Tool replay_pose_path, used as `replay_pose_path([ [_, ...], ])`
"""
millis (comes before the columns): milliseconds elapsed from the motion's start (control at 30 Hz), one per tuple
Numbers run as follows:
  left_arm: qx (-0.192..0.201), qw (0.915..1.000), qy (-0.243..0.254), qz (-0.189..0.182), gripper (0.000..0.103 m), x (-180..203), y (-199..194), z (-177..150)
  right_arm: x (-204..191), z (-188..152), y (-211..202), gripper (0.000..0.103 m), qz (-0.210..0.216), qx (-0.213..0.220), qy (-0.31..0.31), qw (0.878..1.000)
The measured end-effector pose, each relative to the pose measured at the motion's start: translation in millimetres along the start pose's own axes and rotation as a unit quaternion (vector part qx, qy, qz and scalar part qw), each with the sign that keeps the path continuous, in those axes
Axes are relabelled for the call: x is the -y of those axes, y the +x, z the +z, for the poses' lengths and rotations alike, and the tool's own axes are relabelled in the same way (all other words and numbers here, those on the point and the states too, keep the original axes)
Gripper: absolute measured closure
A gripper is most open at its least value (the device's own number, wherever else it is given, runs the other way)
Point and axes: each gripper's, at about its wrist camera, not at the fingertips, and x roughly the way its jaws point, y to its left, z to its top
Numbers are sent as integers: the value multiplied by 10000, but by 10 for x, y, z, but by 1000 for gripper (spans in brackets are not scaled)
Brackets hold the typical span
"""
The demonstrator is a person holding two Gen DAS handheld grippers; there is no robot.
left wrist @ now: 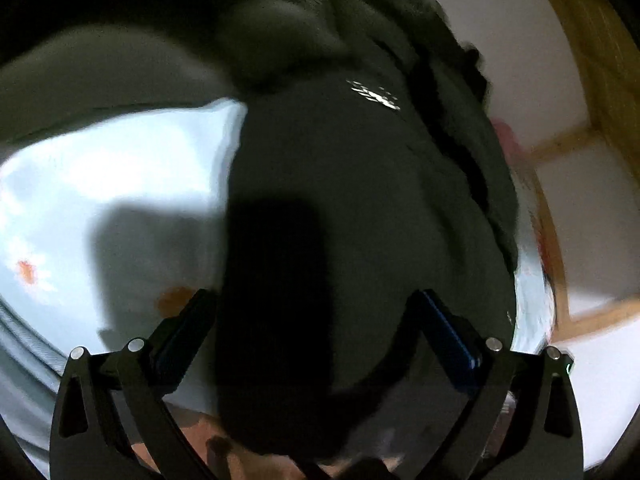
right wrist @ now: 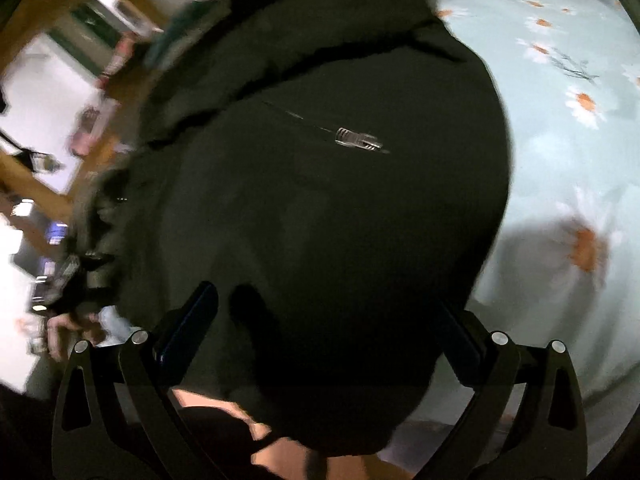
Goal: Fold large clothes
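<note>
1. Jacket (left wrist: pixel 360 208), dark and bulky, fills the middle of both views and lies on a pale blue bedsheet (left wrist: pixel 120 168) printed with daisies; in my right view the sheet shows at the right of the frame.

2. My left gripper (left wrist: pixel 312 320) has its fingers spread wide, with nothing between them but the cloth lying below. My right gripper (right wrist: pixel 328 316) is spread the same way and is pinching nothing.

3. I judge the jacket to be soft and floppy but fairly heavy for cloth, with thick layers that will sag and bunch if lifted from one point. It looks matte, so probably not slippery.

4. I would take hold at an edge or hem, one gripper to each side, since a flat middle offers no fold to pinch. I would keep clear of the zipper pull (right wrist: pixel 356 139), which is hard and would slide in the pads.

5. Only my right view shows the zipper pull sharply, in the upper middle of the frame, along with a ruffled darker edge at the upper left and a cluttered room at the far left. My left view shows it only as a blurred glint, but adds a wooden frame (left wrist: pixel 592 80) along the right side.
</note>
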Motion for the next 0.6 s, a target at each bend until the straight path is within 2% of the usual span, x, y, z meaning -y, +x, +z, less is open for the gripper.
replay_pose_path([
  [67,-110,9976,642,253,6,253,51,-60,70,-1,-88,3,634,158,200,9977],
  [100,-163,9965,813,137,6,338,68,-90,142,3,-121,3,975,224,399,9942],
  [167,-110,9950,989,-12,6,497,58,-125,255,-3,-94,4,1226,215,712,9897],
  [267,-179,9953,948,-80,8,563,159,-76,371,-48,71,4,845,-73,939,9920],
  [367,-338,9963,781,108,40,487,241,-58,374,-126,214,3,412,-82,777,9961],
  [400,-324,9965,749,185,46,474,203,-92,315,-136,258,3,279,-44,647,9975],
  [500,-337,9971,644,202,54,428,179,-108,154,-148,315,3,-83,18,413,9991],
  [567,-304,9977,574,176,60,398,143,-98,147,-87,301,3,-153,0,359,9992],
  [600,-280,9982,504,142,62,373,104,-89,172,-69,265,4,-134,-17,521,9986],
])
